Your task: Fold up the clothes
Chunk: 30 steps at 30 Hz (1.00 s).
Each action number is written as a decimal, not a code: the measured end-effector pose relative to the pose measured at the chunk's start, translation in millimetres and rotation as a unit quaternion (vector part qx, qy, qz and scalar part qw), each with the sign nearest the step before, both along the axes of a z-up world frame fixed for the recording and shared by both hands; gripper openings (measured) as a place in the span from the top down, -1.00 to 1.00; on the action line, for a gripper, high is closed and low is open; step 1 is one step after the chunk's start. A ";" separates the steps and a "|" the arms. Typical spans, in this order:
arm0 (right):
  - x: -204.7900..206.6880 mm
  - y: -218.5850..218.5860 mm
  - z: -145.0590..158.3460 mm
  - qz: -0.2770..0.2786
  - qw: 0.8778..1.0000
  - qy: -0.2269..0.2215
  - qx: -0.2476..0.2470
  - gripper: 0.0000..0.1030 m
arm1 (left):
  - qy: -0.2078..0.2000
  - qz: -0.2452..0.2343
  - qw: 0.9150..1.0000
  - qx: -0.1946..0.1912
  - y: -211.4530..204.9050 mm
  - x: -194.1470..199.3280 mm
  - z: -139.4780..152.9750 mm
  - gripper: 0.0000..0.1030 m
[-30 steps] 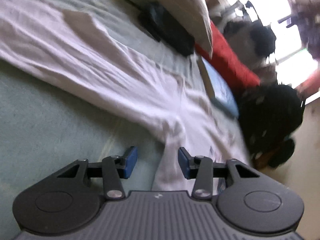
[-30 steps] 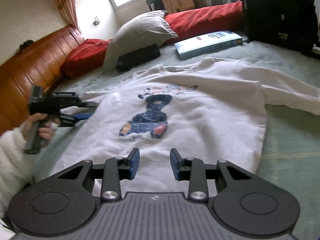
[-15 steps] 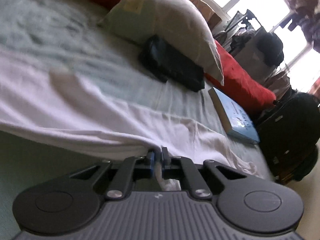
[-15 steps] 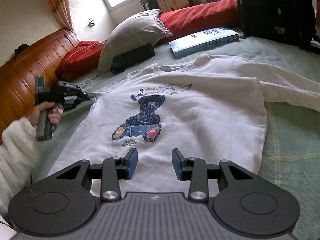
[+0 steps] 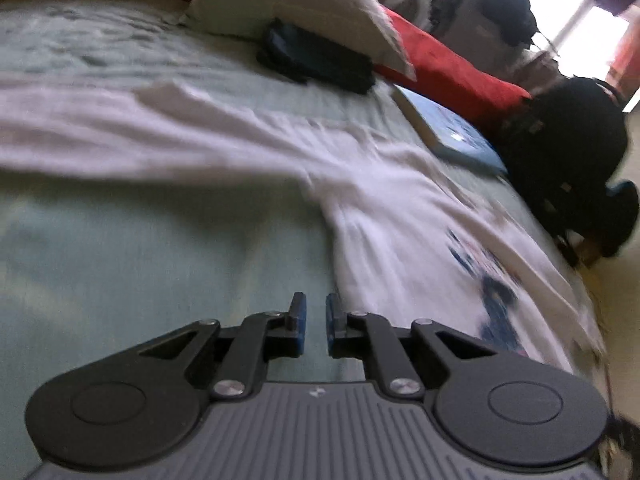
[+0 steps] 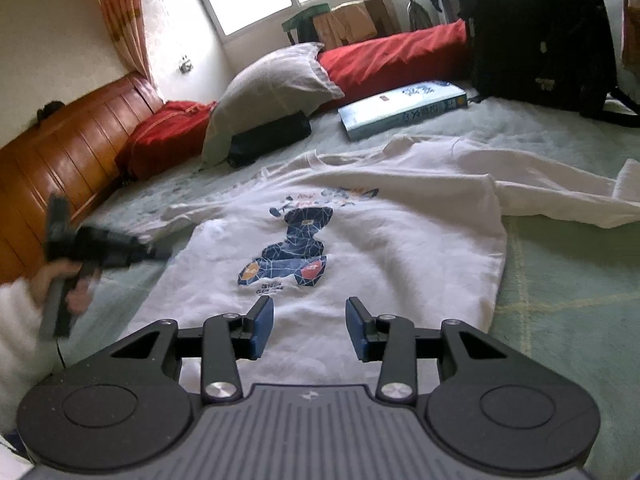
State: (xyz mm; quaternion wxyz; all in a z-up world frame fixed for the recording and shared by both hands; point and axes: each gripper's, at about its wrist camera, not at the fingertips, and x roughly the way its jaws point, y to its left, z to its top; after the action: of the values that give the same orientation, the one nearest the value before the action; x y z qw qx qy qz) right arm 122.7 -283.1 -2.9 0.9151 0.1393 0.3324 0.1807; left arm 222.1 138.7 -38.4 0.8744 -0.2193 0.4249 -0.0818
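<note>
From the left wrist camera, the left gripper [image 5: 316, 330] hovers low over the pale green bedsheet [image 5: 140, 264], its blue-padded fingers [image 5: 298, 328] parted by only a narrow gap with nothing between them. The white long-sleeved sweatshirt with a blue printed figure [image 5: 400, 232] lies spread flat just ahead and to the right of the fingertips, one sleeve stretching away to the left. Beyond it a grey-white pillow [image 5: 304, 4] leans over a flat black pouch [image 5: 320, 60], with a long red cushion [image 5: 452, 68], a light blue book [image 5: 456, 128] and a black backpack [image 5: 568, 148] along the far side; much of this view is blurred.

From the right wrist camera, the right gripper [image 6: 310, 328] has its jaws wide apart and empty, poised over the sweatshirt's lower hem. The sweatshirt lies face up, its right sleeve trailing off to the right. At left, a hand [image 6: 60, 284] in a white fuzzy sleeve [image 6: 16, 332] grips the other tool near the garment's edge, before a wooden headboard [image 6: 60, 156].
</note>
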 end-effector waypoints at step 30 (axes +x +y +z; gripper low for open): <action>23.8 -108.7 -65.1 -0.124 0.987 0.067 0.077 0.23 | -0.029 -0.041 0.998 0.038 -47.3 -118.0 17.3 0.66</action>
State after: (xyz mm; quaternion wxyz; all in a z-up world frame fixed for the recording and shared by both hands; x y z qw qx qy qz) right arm 146.5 -391.8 -68.0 0.8928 0.2608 0.3583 0.0813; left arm 104.1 91.4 -21.1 0.8901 -0.1653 0.4108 -0.1077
